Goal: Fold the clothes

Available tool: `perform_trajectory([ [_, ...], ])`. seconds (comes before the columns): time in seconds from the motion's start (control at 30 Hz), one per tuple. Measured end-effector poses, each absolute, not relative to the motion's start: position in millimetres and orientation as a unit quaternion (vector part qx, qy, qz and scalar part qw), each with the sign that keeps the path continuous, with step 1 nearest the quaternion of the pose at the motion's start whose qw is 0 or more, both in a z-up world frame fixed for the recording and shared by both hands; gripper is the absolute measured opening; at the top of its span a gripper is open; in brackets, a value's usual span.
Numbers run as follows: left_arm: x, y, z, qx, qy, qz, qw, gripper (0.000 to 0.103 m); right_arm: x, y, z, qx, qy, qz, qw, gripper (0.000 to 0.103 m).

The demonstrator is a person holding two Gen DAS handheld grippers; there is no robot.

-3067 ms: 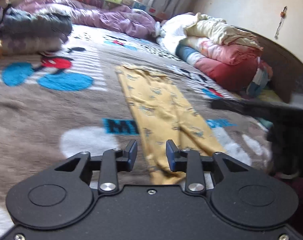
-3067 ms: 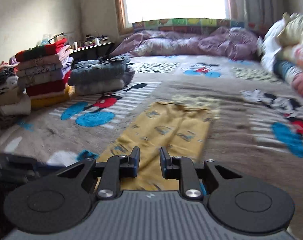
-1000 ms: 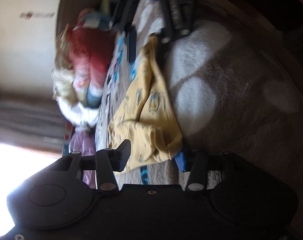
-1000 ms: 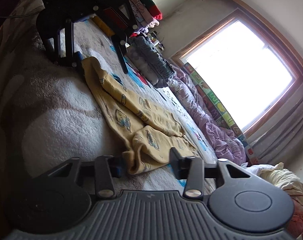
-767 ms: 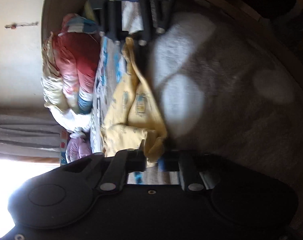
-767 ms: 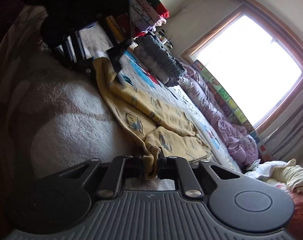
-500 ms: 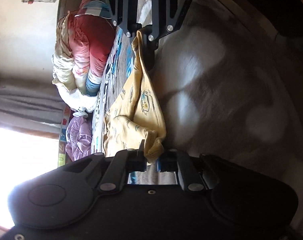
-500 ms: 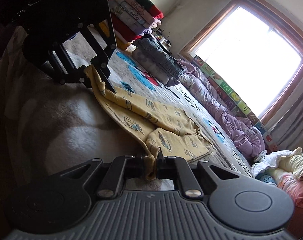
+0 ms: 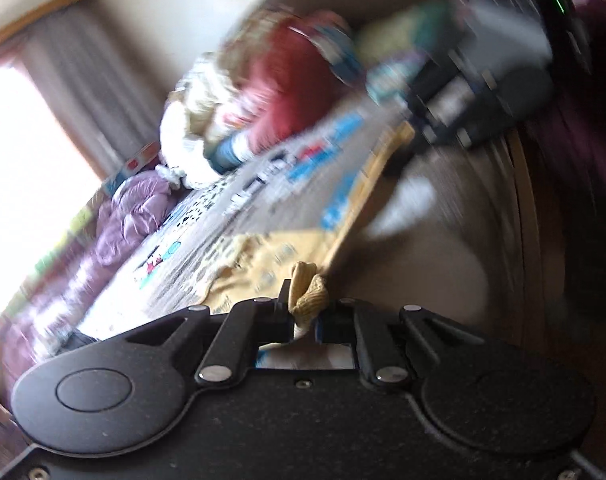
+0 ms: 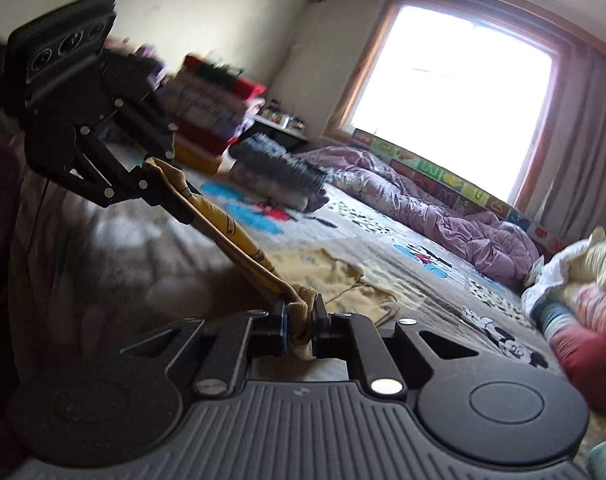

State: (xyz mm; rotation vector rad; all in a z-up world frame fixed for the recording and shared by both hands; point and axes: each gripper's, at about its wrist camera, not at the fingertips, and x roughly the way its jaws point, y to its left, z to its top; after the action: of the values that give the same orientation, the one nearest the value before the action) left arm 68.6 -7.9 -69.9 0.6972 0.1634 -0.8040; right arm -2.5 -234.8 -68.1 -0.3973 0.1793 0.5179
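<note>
The left hand-held gripper (image 9: 303, 312) is clamped on a bunched corner of the yellow printed cotton garment (image 9: 263, 264). The right hand-held gripper (image 10: 299, 320) pinches the opposite corner, so the hem stretches taut between them above the brown cartoon-print blanket (image 10: 423, 280) on the bed, the rest of the garment trailing on it.

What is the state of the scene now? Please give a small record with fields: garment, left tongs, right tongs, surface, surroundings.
garment: yellow printed clothing, near edge lifted and stretched between both tongs, far part lying on the blanket
left tongs: shut on one corner of the clothing
right tongs: shut on the other corner
surface: cartoon-print blanket on the bed
surroundings: stack of folded clothes, purple quilt, window
</note>
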Motion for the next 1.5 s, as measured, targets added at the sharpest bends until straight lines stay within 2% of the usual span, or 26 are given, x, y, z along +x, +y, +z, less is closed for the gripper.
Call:
perform_trajectory([
  [0.33, 162, 11, -53, 0.055, 0.124, -0.412, 0.901, 0.007, 92, -280, -55, 0.024, 0.102, 0.269, 0.957, 0.012],
  [0.7, 248, 27, -65, -0.123, 0.181, -0.417, 0.882, 0.007, 198, -301, -74, 0.177, 0.148, 0.258, 0.938, 0.012],
  [1.03, 306, 37, -95, -0.218, 0.285, -0.36, 0.861, 0.007, 261, -315, -94, 0.264, 0.208, 0.26, 0.905, 0.012],
  [1.23, 331, 42, -108, -0.243, 0.31, -0.338, 0.855, 0.007, 286, -320, -107, 0.283, 0.226, 0.258, 0.896, 0.014],
  [1.27, 333, 44, -110, -0.246, 0.317, -0.333, 0.853, 0.009, 290, -320, -109, 0.286, 0.232, 0.255, 0.894, 0.016],
  [1.33, 336, 46, -114, -0.253, 0.329, -0.324, 0.85, 0.027, 297, -320, -116, 0.296, 0.247, 0.25, 0.888, 0.02],
  [1.37, 335, 48, -114, -0.259, 0.329, -0.327, 0.847, 0.032, 298, -321, -118, 0.301, 0.253, 0.252, 0.884, 0.025],
  [1.4, 335, 50, -114, -0.265, 0.328, -0.331, 0.844, 0.043, 297, -322, -119, 0.305, 0.254, 0.256, 0.881, 0.039],
  [1.43, 333, 52, -113, -0.264, 0.327, -0.331, 0.845, 0.045, 296, -322, -120, 0.308, 0.256, 0.259, 0.879, 0.046],
  [1.5, 331, 52, -111, -0.256, 0.327, -0.328, 0.848, 0.045, 293, -322, -119, 0.301, 0.258, 0.261, 0.88, 0.047],
])
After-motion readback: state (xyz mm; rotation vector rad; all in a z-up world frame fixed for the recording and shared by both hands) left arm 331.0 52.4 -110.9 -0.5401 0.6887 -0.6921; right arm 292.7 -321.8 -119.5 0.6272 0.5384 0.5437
